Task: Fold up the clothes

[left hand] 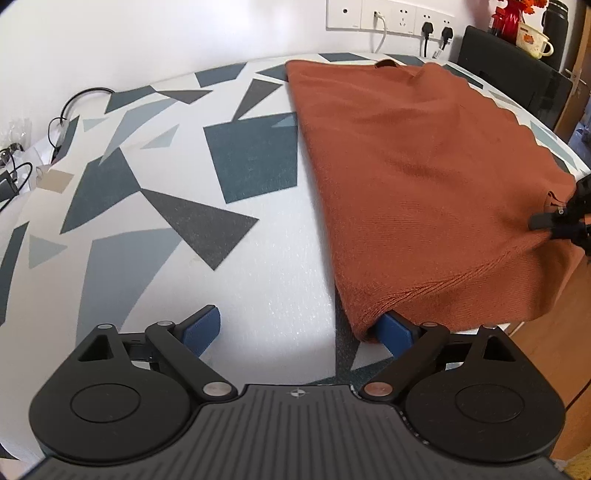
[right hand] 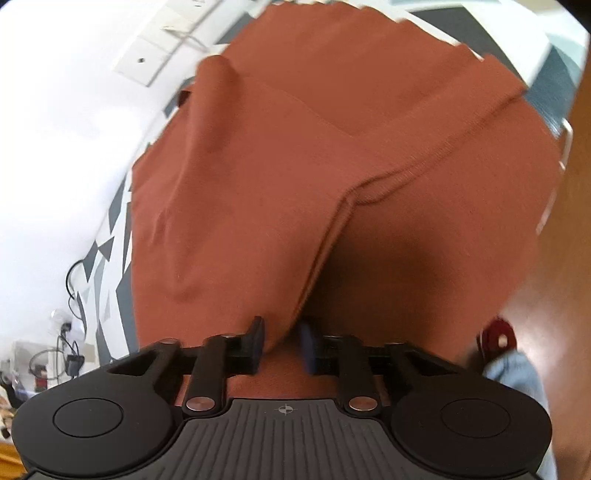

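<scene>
A rust-orange knitted garment (left hand: 424,177) lies spread on the right half of a table covered in a white cloth with blue and grey shapes (left hand: 184,184). My left gripper (left hand: 299,330) stands wide open at the garment's near left corner. Its right blue pad (left hand: 397,332) is tucked just under that corner and its left pad (left hand: 201,328) rests over bare cloth. My right gripper (right hand: 282,341) is shut on a bunched fold of the garment (right hand: 295,166) at its right edge, lifting it. In the left wrist view, that right gripper (left hand: 561,221) shows at the far right.
Wall sockets with plugs (left hand: 399,18) run behind the table. Cables (left hand: 59,122) lie at the table's far left. A black chair back (left hand: 517,74) and a cup (left hand: 532,40) stand at the far right. Wooden floor (right hand: 546,295) lies beyond the right table edge.
</scene>
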{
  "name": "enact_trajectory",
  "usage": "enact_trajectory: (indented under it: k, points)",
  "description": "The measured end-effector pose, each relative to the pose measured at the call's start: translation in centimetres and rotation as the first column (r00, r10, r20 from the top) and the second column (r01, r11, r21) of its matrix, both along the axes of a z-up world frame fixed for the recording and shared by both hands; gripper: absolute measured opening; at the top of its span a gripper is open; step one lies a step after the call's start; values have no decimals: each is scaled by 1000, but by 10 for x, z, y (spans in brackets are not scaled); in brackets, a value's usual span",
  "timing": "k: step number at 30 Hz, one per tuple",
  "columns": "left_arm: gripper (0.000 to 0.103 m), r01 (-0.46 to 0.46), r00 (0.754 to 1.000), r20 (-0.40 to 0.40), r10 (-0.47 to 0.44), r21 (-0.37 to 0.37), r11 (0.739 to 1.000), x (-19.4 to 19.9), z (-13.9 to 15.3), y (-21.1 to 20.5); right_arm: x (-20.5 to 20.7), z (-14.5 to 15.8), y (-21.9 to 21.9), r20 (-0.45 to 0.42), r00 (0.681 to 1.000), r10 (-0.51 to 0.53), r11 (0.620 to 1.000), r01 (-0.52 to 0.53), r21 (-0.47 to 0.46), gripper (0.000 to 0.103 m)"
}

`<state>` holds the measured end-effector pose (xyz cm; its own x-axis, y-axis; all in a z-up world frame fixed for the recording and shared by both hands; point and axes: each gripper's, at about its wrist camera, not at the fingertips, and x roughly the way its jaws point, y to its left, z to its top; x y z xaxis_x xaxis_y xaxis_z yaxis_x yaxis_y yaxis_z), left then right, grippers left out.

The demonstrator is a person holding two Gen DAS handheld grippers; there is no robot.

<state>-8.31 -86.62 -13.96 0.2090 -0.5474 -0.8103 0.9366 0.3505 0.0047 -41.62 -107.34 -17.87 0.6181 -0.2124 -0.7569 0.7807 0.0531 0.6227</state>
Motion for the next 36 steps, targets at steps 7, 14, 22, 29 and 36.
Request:
enact_trajectory:
  k: [7, 14, 22, 29, 36]
  points:
    - [92, -28, 999, -20, 28, -29, 999, 7, 7, 6, -21, 45, 32, 123, 992, -3, 993, 17, -117, 2]
    - [92, -41, 999, -35, 41, 6, 999, 14, -3, 13, -14, 0, 34, 44, 999, -14, 999, 11, 52, 4]
    - [94, -16, 986, -166, 25, 53, 998, 25, 17, 22, -3, 13, 16, -36, 998, 49, 992, -44, 119, 31]
    - [96, -65, 938, -345, -25, -248, 967, 40, 97, 21, 28, 121, -20, 91, 991, 100, 987, -87, -136, 33]
    - [99, -82, 951, -307, -24, -327, 942, 48, 108, -55, 52, 196, -105, 59, 992, 107, 918, -76, -389, 34]
